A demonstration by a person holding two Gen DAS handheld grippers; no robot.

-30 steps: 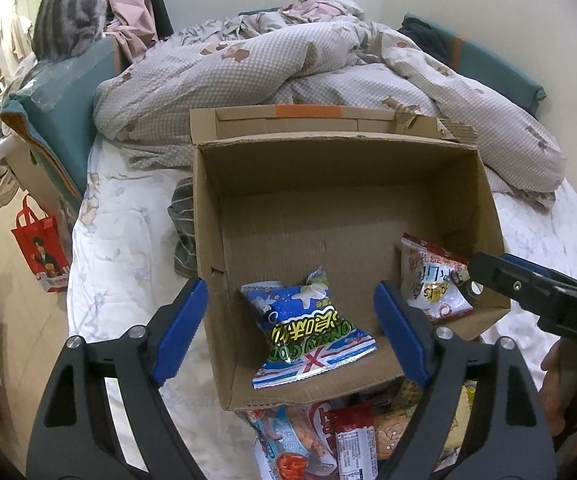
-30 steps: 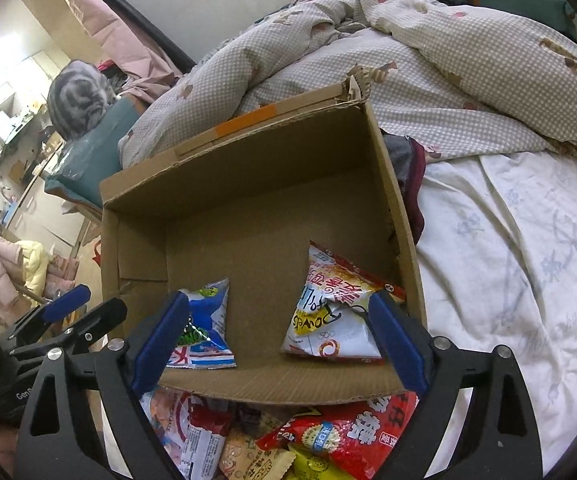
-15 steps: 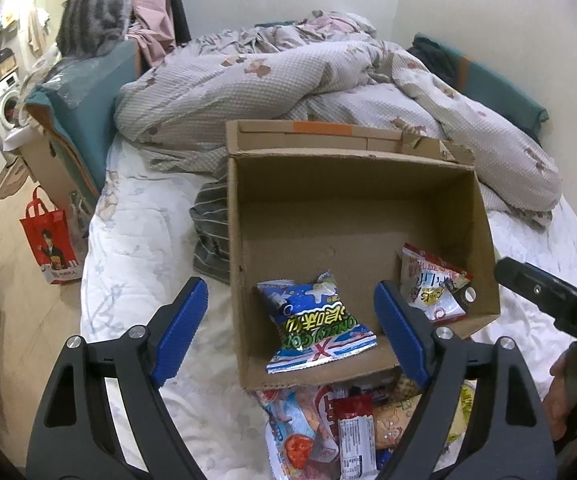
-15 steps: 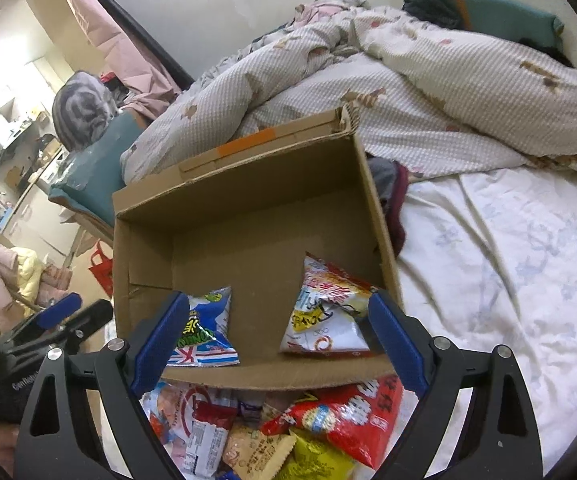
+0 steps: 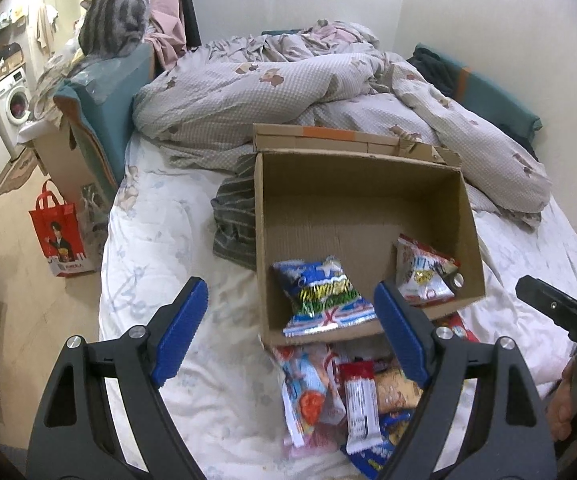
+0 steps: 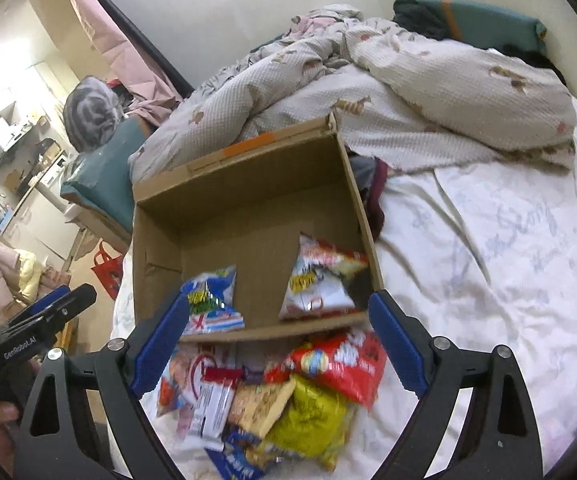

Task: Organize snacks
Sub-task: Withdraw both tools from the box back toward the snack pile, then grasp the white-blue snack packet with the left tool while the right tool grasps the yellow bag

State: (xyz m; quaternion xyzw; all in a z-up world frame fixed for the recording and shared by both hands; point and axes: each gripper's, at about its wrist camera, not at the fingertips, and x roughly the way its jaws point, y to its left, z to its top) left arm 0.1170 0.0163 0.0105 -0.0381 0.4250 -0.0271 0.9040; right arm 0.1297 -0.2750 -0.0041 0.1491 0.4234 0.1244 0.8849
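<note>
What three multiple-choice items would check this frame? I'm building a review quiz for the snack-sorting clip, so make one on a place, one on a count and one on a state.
1. Where does the loose heap of snacks lie?
A. on the bed in front of the cardboard box
B. inside the box
C. on the floor

2. How many packets lie inside the box?
A. none
B. two
C. five

3. How do the right gripper and left gripper stand?
A. both shut on packets
B. one open, one shut
C. both open and holding nothing

Answers:
1 A: the heap sits on the sheet against the box's near wall.
2 B: only the blue packet and the red and white packet lie on the box floor.
3 C: in each wrist view the blue pads are wide apart with nothing between them.
</note>
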